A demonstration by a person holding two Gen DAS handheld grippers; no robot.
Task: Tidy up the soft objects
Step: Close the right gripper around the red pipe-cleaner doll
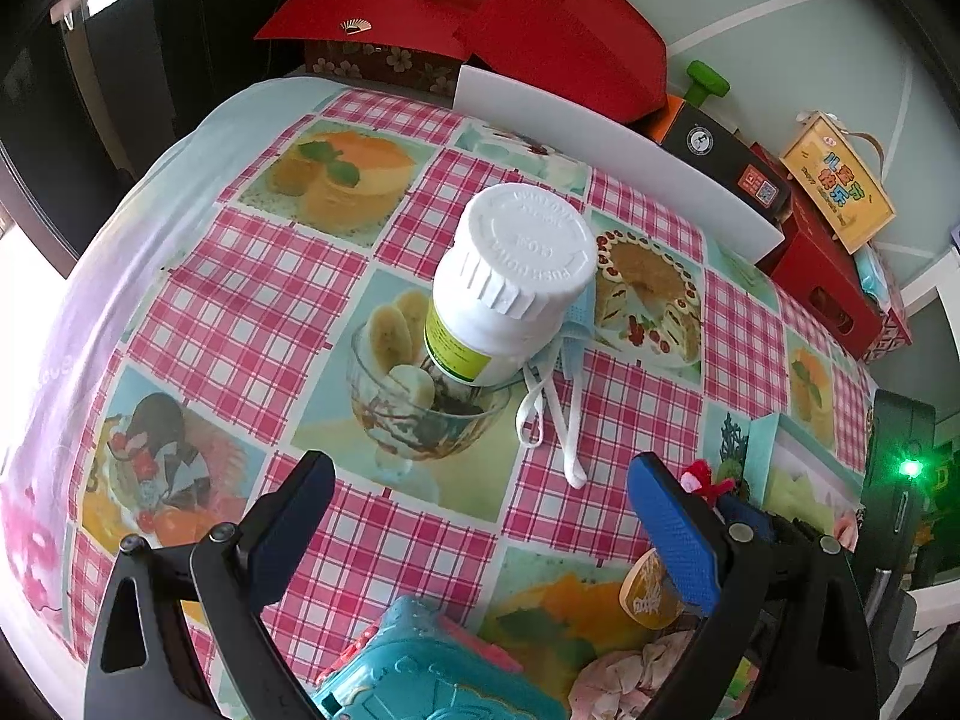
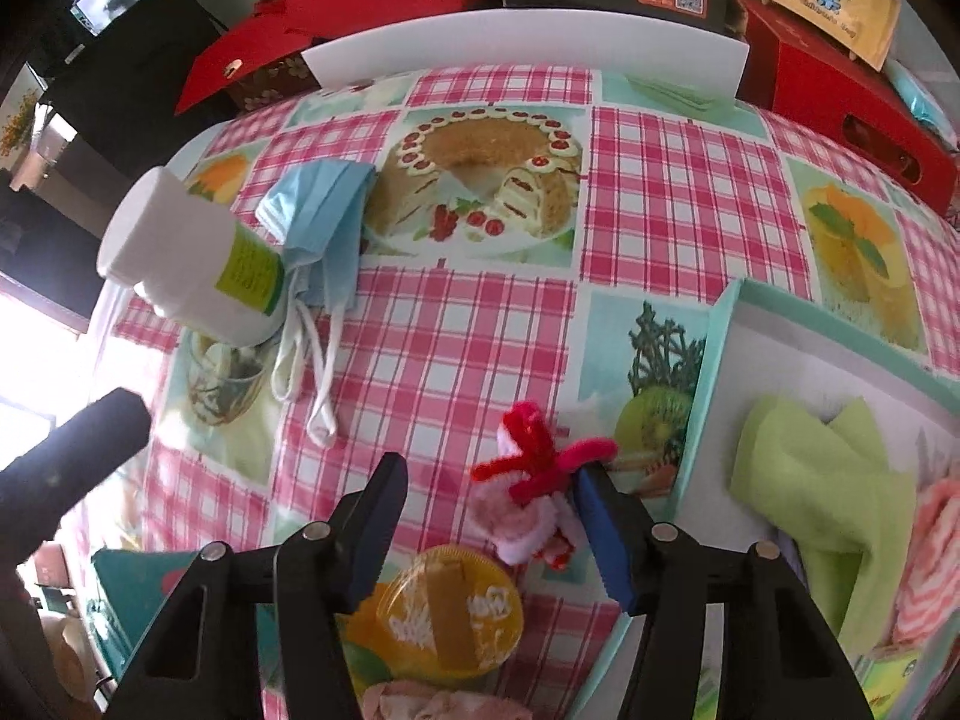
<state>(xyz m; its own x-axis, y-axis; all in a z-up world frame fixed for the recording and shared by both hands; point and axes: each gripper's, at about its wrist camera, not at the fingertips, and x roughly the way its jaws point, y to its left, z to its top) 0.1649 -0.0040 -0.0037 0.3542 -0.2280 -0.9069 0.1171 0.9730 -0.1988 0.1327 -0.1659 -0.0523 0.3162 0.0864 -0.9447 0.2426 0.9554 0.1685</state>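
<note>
A fuzzy red, white and pink pipe-cleaner figure (image 2: pixel 528 492) lies on the checked tablecloth between the fingers of my right gripper (image 2: pixel 489 498). It touches the right finger, while the left finger stands well clear, so the jaws are open. A blue face mask (image 2: pixel 324 210) with white straps lies further off, partly under a white pill bottle (image 2: pixel 186 252). My left gripper (image 1: pixel 480 480) hovers open over bare cloth in front of that bottle (image 1: pixel 510 276), with nothing between its fingers. The mask's straps (image 1: pixel 558 420) trail toward it.
A teal-rimmed white box (image 2: pixel 714 372) on the right holds a green cloth (image 2: pixel 810 468) and a pink striped cloth (image 2: pixel 936 552). A gold-lidded jar (image 2: pixel 450 612) and crumpled pink fabric (image 2: pixel 432 702) lie near me. A white board (image 2: pixel 528 42) and red boxes (image 2: pixel 840 90) line the far edge.
</note>
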